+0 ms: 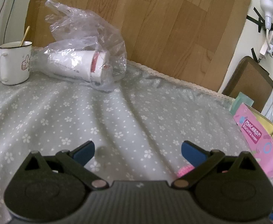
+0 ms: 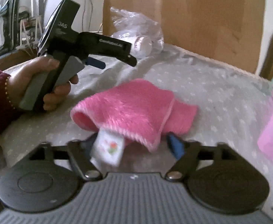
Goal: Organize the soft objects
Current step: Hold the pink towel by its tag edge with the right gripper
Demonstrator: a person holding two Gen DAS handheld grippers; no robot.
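One pink fluffy cloth [image 2: 130, 110] lying on bed cover, one white tag [image 2: 107, 149] hanging from it. One white mug [image 1: 13, 63] standing, one stick [image 1: 25, 35] poking out of it. One clear plastic bag [image 1: 88, 37] lying, paper cups [image 1: 76, 65] sitting inside; how many, cannot tell. One pink box [image 1: 257, 136] sitting at side. One light bulb [image 1: 268, 7] hanging on wall. Two grippers showing: left gripper [image 1: 137, 151], right gripper [image 2: 134, 145]. One hand [image 2: 35, 80] showing.

Your left gripper [image 1: 138, 150] held low, jaws wide and empty, your left hand [image 2: 37, 80] wrapped round its grip, your right gripper [image 2: 136, 145] jaws spread wide
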